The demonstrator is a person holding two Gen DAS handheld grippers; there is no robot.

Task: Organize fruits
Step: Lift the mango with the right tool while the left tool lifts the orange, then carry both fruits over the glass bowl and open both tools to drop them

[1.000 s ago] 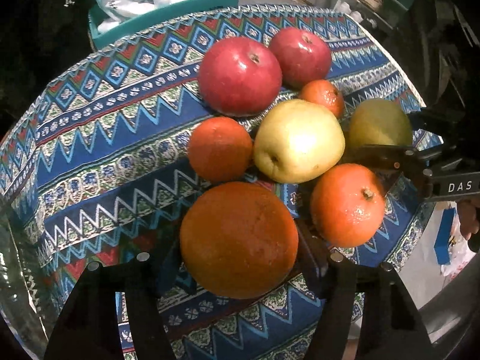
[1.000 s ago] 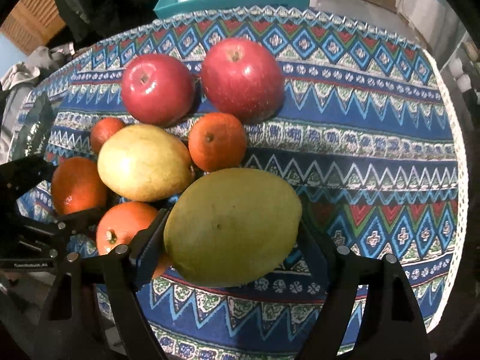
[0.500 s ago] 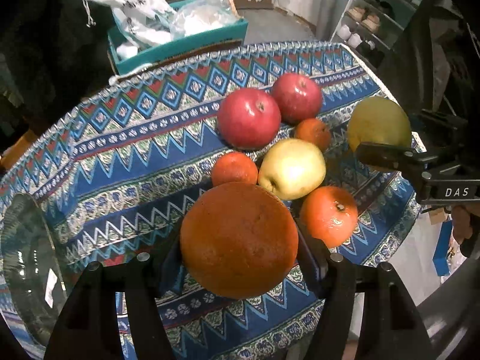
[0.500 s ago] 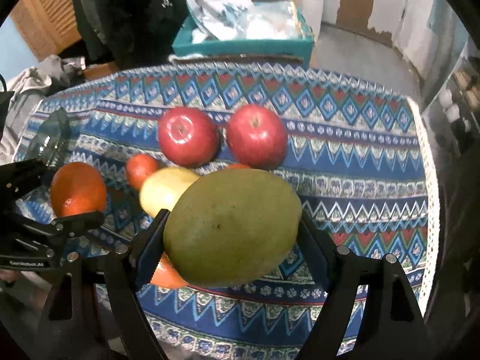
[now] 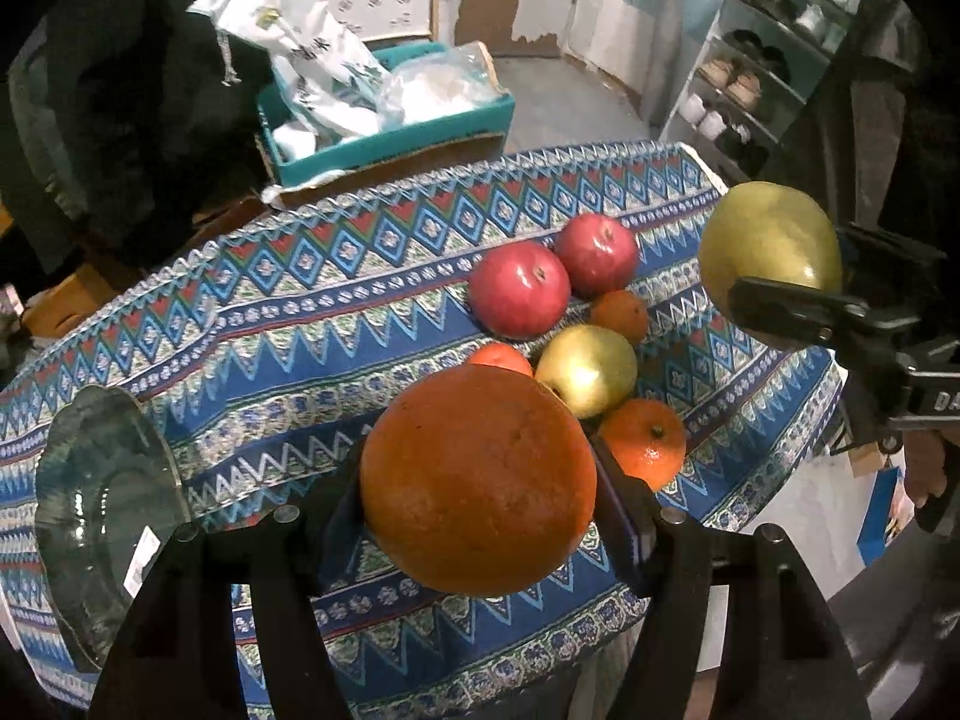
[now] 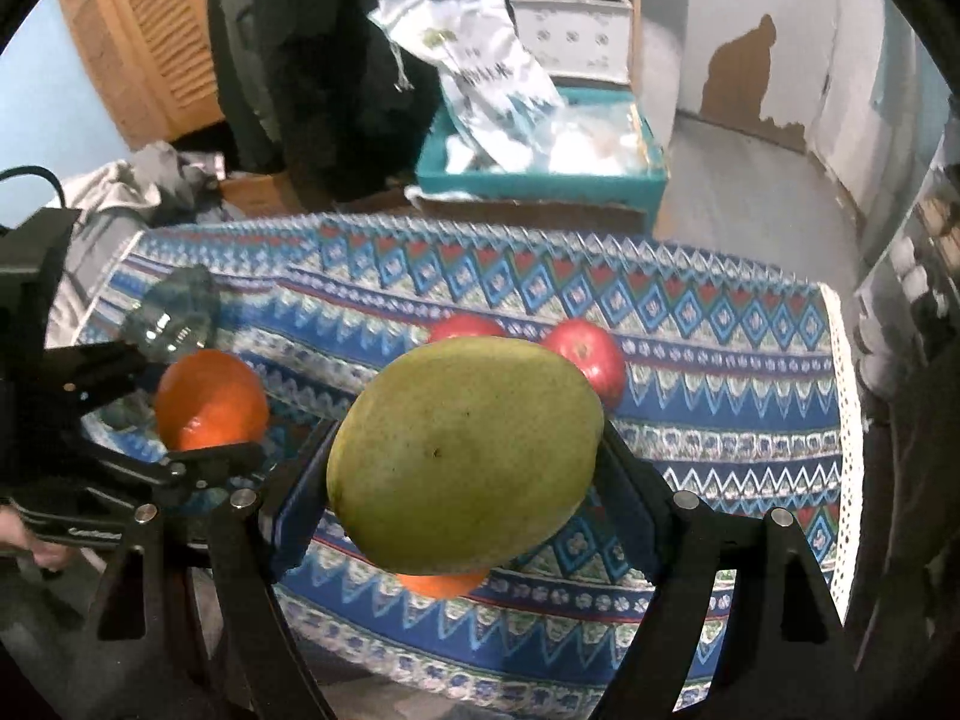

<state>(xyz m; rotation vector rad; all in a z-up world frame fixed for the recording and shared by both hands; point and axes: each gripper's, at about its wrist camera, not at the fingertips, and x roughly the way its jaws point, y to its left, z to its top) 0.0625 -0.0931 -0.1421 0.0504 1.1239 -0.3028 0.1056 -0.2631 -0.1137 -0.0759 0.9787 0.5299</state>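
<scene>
Plainly, both tongs carry fruit above the table [image 5: 252,324], which is covered by a blue patterned cloth. The left tongs [image 5: 480,480] are clamped on a large orange [image 5: 477,480], their pads pressing its two sides; in the right wrist view the same orange [image 6: 210,399] shows at 9 o'clock, held in the left tongs [image 6: 198,405]. The right tongs [image 6: 465,456] grip a green mango [image 6: 465,456] across its width; in the left wrist view that mango [image 5: 771,240] sits at 2 o'clock, with the right tongs [image 5: 774,270] closed on it.

On the cloth, in the left wrist view, the remaining fruit is clustered to the right of centre. Two red apples [image 5: 519,288] [image 5: 597,252] lie side by side, touching, at the far end of the cluster. A small orange [image 5: 621,315] lies just at 5 o'clock of the right-hand apple. A yellow apple [image 5: 588,369] lies near the middle of the cluster, with a tangerine [image 5: 501,357] just at its 9 o'clock, partly hidden behind the held orange. Another tangerine [image 5: 645,441] with a green stem lies at 5 o'clock of the yellow apple, near the table's edge.

A clear glass bowl [image 5: 102,510] stands at the table's edge at 8 o'clock, well apart from the fruit. Beyond the table, at 12 o'clock, a teal box [image 5: 390,144] holds white bags [image 5: 300,60]. A shoe rack [image 5: 750,78] stands at 1 o'clock.
</scene>
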